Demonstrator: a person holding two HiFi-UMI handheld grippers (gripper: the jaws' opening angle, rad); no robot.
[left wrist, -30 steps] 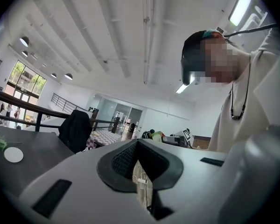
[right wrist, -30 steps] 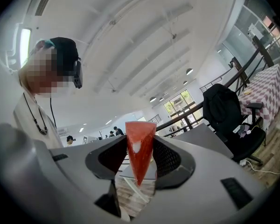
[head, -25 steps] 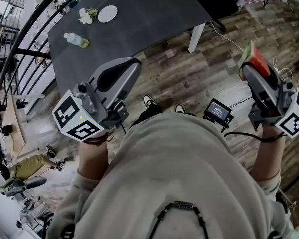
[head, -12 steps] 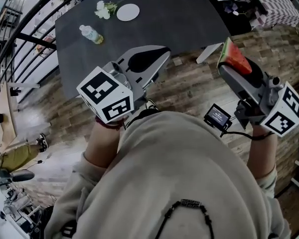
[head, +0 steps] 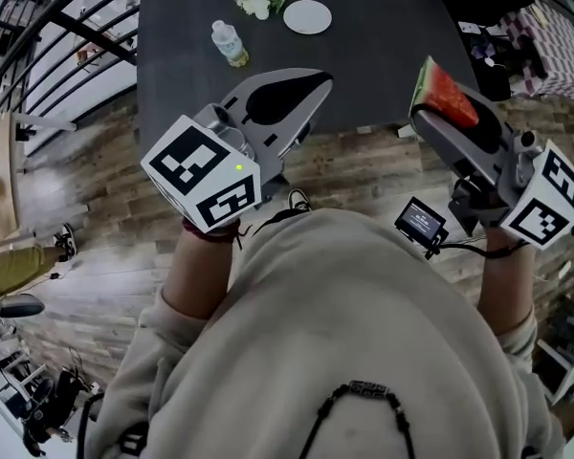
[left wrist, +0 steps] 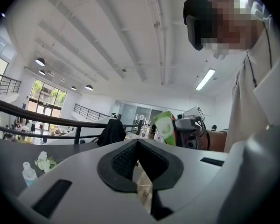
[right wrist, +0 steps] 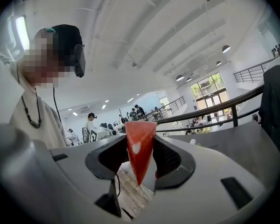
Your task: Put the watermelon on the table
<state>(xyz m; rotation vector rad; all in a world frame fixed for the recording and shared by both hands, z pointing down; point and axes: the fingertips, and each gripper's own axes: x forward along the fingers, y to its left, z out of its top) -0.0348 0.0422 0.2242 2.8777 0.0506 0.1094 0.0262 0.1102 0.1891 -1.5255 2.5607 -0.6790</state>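
Note:
A wedge of watermelon (head: 446, 94), red with a green rind, stands pinched between the jaws of my right gripper (head: 429, 113), held above the near edge of the dark table (head: 383, 55). The right gripper view has the red wedge (right wrist: 140, 146) pointing down between the black pads, with my right gripper (right wrist: 141, 160) shut on it. My left gripper (head: 318, 84) hovers over the table's near edge, shut and empty. In the left gripper view its jaws (left wrist: 136, 147) meet, and the slice's green rind (left wrist: 165, 127) shows beyond them.
On the table's far part stand a small clear bottle (head: 230, 44), a bunch of white flowers (head: 256, 0) and a white plate (head: 307, 16). A black railing (head: 67, 27) runs along the left. Wooden floor (head: 105, 208) lies below, and a small screen device (head: 421, 224) hangs at my front.
The table has come closer and more central in the head view. Both grippers have moved forward to its near edge, and the right one still holds the watermelon.

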